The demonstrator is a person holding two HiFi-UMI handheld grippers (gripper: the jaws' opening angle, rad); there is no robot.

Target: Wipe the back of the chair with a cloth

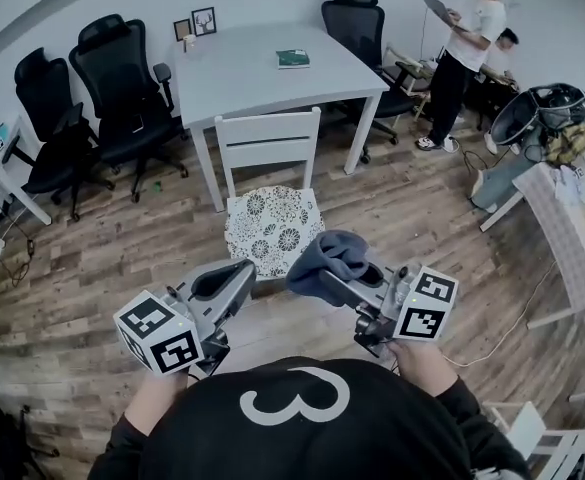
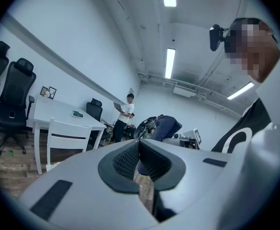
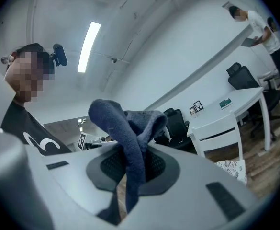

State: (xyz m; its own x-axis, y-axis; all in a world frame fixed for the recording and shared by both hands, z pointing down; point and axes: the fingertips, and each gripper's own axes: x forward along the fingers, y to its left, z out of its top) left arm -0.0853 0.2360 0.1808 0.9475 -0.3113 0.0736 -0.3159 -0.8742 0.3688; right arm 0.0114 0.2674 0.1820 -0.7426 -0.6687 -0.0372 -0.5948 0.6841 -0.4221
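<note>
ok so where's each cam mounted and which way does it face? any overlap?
Head view: on the person's head, steeply down at the chair; shows left gripper, right gripper, black top.
Left gripper view: on the left gripper, along its shut jaws, tilted toward the ceiling; black top at right.
Right gripper view: on the right gripper, along jaws shut on blue cloth; black top at left.
Shared: chair and table in all three.

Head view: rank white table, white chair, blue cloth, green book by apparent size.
1. white table
2. white chair
3. blue cloth, which sits closest to the camera, so its size is exaggerated
4. green book
</note>
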